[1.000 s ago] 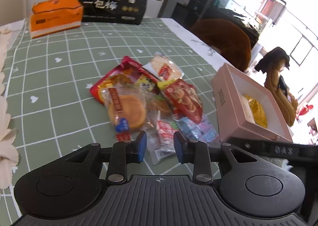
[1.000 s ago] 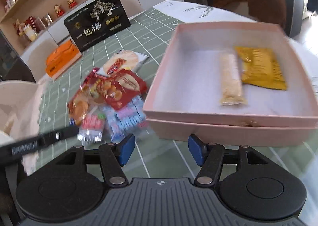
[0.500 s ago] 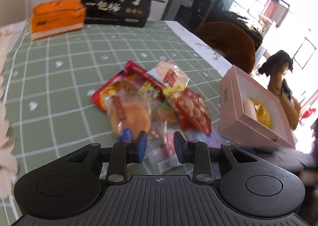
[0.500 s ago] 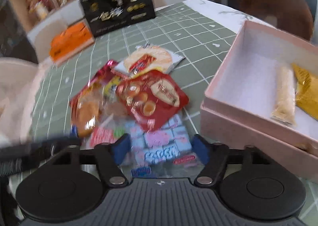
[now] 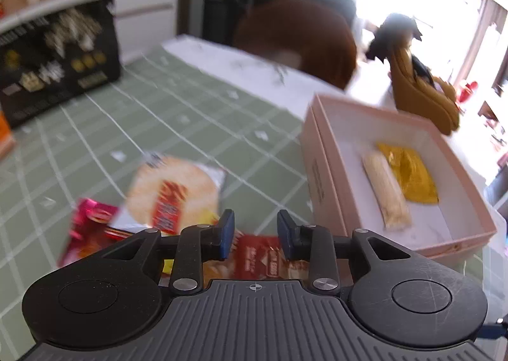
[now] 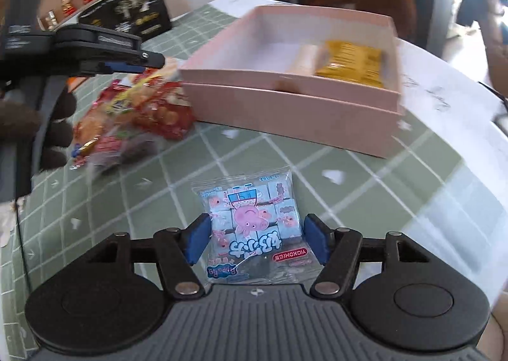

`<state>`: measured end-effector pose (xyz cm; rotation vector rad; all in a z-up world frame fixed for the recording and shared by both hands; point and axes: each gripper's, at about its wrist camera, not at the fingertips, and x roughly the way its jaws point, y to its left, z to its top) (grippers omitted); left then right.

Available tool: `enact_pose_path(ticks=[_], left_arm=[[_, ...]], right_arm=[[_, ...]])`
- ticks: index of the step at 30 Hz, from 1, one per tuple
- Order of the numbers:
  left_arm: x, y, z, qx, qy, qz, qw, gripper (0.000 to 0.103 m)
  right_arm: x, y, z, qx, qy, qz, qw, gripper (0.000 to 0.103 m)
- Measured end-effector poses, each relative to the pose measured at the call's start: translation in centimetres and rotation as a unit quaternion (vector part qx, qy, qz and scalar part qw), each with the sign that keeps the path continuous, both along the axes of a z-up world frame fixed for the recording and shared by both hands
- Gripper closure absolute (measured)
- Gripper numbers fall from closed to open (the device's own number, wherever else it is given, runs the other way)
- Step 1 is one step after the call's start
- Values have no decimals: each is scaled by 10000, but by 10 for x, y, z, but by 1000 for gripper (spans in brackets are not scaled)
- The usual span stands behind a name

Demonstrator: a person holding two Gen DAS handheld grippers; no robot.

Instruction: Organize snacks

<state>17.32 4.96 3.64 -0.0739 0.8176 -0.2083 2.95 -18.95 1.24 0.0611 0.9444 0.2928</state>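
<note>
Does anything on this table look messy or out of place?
Yes. Several crinkly red and orange snack packets lie overlapping in a loose heap on the green checked tablecloth, while the open pink cardboard box holds only two. One pale-blue cartoon-pig candy packet sits apart, between the right gripper fingers.
</note>
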Motion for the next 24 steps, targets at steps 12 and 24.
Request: enact_pose_path(ticks=[12,24], left_arm=[[-102,2,-9,-162,246,-760,9967,75],[18,8,-4,193,30,-71,9998,78]], right_arm=[[-20,11,-12,-621,-435,-190,9969,12],[-33,21,-21,-632,-755,-393,9944,0]])
